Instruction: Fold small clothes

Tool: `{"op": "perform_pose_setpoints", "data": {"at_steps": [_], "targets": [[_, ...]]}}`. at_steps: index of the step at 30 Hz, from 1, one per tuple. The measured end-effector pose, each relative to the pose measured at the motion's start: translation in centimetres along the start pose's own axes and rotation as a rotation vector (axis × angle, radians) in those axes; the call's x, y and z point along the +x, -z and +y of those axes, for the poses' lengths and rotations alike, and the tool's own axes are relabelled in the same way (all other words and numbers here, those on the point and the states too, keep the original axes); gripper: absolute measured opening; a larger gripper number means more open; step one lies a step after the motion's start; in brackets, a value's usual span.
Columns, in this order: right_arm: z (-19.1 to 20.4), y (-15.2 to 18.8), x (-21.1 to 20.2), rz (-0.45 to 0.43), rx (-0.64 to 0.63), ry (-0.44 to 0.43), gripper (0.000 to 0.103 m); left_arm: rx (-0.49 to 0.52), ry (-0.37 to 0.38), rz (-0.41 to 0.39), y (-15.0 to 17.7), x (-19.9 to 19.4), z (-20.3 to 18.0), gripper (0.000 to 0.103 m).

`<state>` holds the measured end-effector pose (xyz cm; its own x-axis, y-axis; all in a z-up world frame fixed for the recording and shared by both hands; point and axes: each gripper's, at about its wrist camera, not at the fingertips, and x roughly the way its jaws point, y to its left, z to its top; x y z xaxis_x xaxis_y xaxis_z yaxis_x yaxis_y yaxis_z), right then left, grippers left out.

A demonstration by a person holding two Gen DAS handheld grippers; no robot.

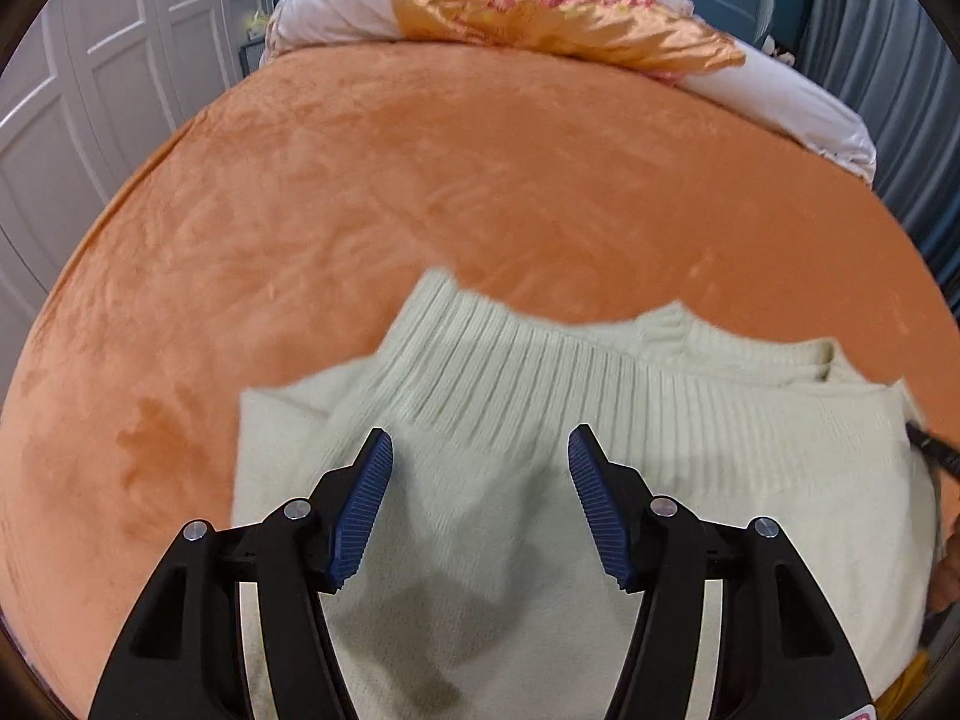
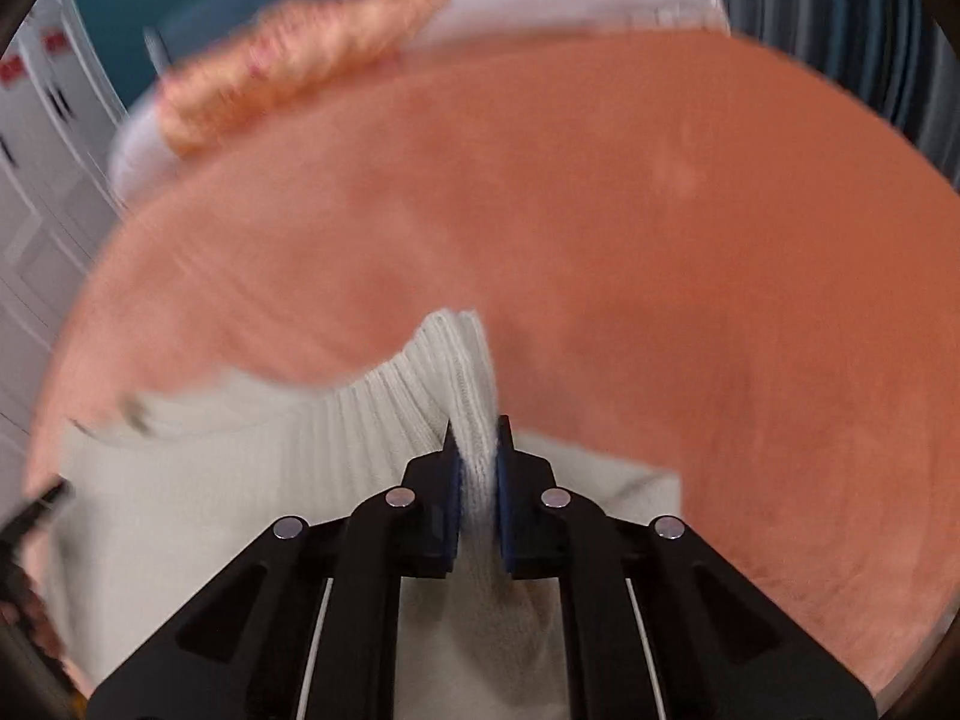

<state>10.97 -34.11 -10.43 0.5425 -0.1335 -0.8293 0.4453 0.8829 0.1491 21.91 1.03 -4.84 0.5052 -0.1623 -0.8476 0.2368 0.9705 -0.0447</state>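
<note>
A cream knitted sweater (image 1: 540, 516) lies on the orange bedspread (image 1: 420, 180), its ribbed hem (image 1: 510, 372) folded over toward the far side. My left gripper (image 1: 480, 450) hovers over the sweater's body, open, with nothing pinched between its blue pads (image 1: 366, 510). In the right wrist view the same sweater (image 2: 210, 480) spreads to the left, and my right gripper (image 2: 477, 438) is shut on a bunched ribbed edge (image 2: 462, 372) of it, white knit squeezed between the pads. A dark tip of the other tool (image 2: 36, 510) shows at the left edge.
The bedspread (image 2: 660, 240) stretches far beyond the sweater on all sides. A white pillow (image 1: 336, 6) with an orange floral cover (image 1: 540, 12) lies at the head of the bed. White panelled cupboard doors (image 1: 90, 60) stand left, a striped curtain (image 1: 900, 60) right.
</note>
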Motion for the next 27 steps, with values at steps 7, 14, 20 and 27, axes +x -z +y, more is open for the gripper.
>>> {"op": "perform_pose_setpoints", "data": {"at_steps": [7, 14, 20, 27], "targets": [[1.9, 0.0, -7.3, -0.165, 0.07, -0.036, 0.016, 0.017, -0.057, -0.002, 1.1, -0.1, -0.4, 0.059], [15.5, 6.2, -8.5, -0.045, -0.252, -0.215, 0.016, -0.009, -0.06, 0.006, 2.8, -2.0, -1.3, 0.059], [21.2, 11.2, -8.3, 0.001, -0.39, -0.256, 0.016, 0.026, -0.084, 0.021, 4.4, -2.7, -2.5, 0.059], [20.3, 10.8, -8.0, 0.014, -0.377, -0.266, 0.011, 0.018, -0.082, 0.027, 5.1, -2.8, -2.5, 0.059]]}}
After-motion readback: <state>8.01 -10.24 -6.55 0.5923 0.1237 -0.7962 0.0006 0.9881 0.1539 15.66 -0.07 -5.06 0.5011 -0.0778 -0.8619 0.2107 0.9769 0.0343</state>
